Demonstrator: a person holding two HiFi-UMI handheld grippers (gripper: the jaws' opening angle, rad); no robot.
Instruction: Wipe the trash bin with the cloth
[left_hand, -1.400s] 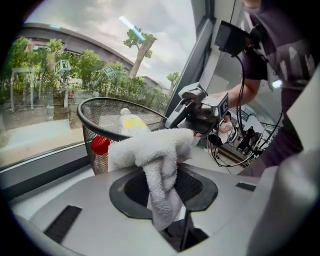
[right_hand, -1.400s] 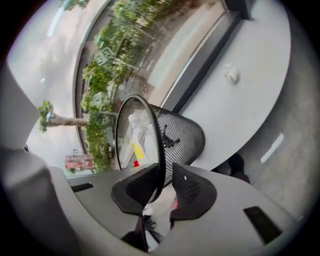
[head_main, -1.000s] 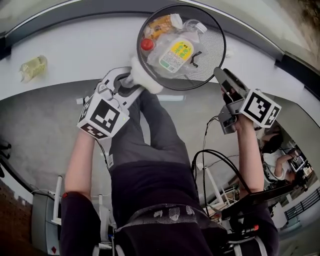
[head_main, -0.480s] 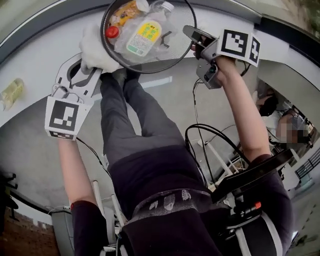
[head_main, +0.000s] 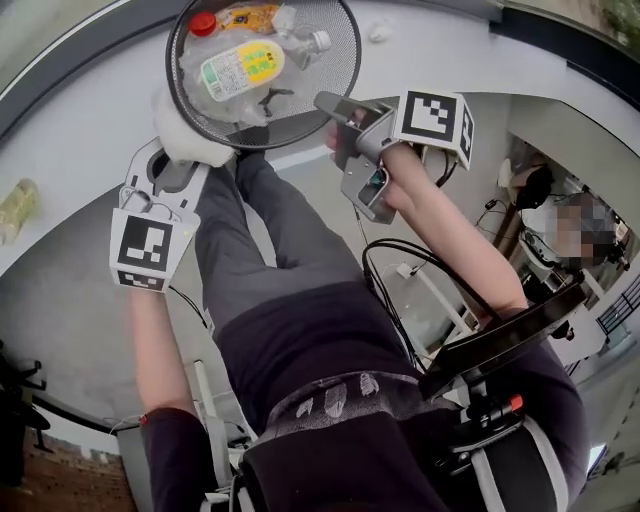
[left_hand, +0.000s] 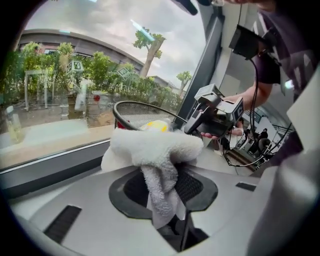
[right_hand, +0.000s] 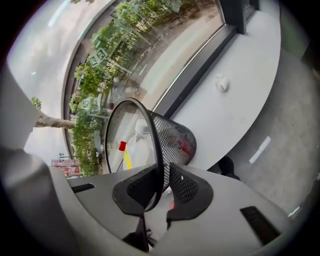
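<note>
Head view: we see the trash bin (head_main: 335, 60) at the table's (head_main: 90, 110) near edge.
Right claw (head_main: 328, 104): jaws just closing, now clenched on the trash bin rim.
Left claw (head_main: 180, 160): grasping the cloth (head_main: 185, 125).
Key relation: the cloth lies against the trash bin's outer wall, directly ahead of the left claw and opposite the right claw.

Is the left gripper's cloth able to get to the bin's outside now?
Probably yes: the cloth in the left gripper looks pressed against the bin's outer mesh wall, with nothing between them.

Trash bin (head_main: 335, 70) top beyond frame edge
</note>
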